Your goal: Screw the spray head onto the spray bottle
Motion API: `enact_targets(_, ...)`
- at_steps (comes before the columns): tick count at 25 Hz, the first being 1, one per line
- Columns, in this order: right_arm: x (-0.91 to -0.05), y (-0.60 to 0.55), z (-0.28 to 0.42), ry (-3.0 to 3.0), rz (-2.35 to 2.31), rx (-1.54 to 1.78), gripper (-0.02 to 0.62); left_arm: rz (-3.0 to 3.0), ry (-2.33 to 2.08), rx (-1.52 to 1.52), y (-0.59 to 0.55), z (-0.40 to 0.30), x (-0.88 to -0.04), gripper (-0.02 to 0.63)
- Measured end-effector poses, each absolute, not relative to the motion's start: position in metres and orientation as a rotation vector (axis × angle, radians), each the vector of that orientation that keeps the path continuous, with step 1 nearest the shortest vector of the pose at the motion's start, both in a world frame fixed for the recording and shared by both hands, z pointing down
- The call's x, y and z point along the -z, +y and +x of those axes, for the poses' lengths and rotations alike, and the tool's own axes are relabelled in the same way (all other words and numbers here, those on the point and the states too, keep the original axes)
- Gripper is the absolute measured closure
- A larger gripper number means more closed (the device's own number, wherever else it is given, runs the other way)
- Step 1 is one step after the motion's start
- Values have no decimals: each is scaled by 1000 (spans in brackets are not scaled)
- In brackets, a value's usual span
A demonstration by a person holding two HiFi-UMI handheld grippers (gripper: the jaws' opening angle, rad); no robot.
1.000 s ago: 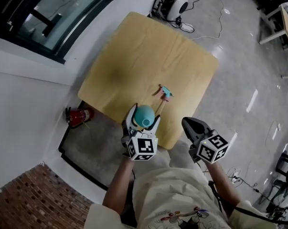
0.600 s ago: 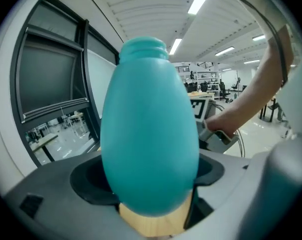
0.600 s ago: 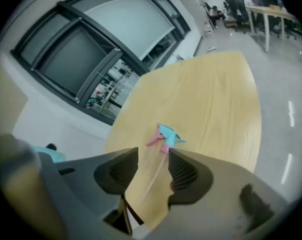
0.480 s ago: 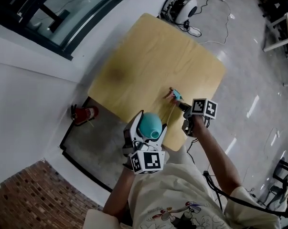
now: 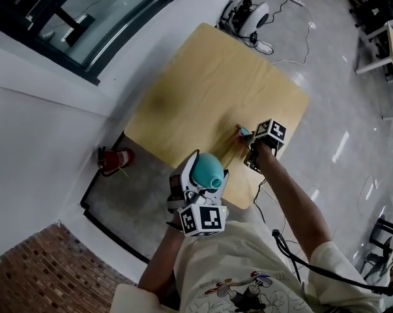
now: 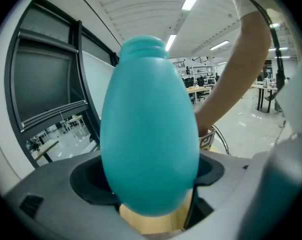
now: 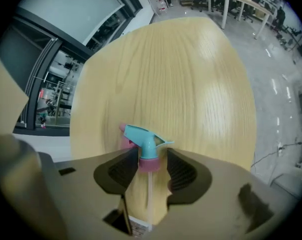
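Right claw (image 7: 148, 170), its jaws having just been opening and now standing spread, is pointing steeply down over the spray head (image 7: 146, 144) lying on the surface (image 7: 191, 69). The pink collar is sitting between the pads, with the dip tube running back along the claw's line. Left claw (image 5: 208, 169) is pinching the teal spray bottle (image 6: 149, 124), neck upward. The head view is showing bottle and head apart; only the right gripper view is showing the gap beside the collar.

- The pale wooden worktop (image 5: 209, 77), square with rounded corners, carried one thing.
- A teal-and-pink spray head (image 7: 143, 140) lay flat on the worktop, towards its near right edge.
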State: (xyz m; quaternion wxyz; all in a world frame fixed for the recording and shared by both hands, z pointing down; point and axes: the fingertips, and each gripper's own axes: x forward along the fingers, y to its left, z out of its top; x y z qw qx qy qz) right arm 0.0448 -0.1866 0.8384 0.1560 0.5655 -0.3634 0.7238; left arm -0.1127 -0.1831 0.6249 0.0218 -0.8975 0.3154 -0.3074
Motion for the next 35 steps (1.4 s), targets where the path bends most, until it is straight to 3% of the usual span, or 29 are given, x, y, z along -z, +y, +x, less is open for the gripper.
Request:
enact_targets(3, -849, -181, 51, -957, 1620, -2003, 451, -2795, 945, 966, -182, -111, -625, 178)
enact_targets(9, -818, -188, 46, -1246, 1579, -1881, 456, -2785, 912, 948, -178, -96, -614, 178)
enact_targets(16, -634, -217, 48, -2010, 1559, -1689, 457, -2801, 833, 971, -162, -64, -573, 178)
enact_targets(26, -292, -176, 55, -2975, 1372, -833, 457, -2885, 727, 1190, -124, -10, -500, 178)
enact_targets(35, -203, -123, 48, -3217, 1165, -539, 457, -2854, 740, 1238, -107, 12, -475, 178)
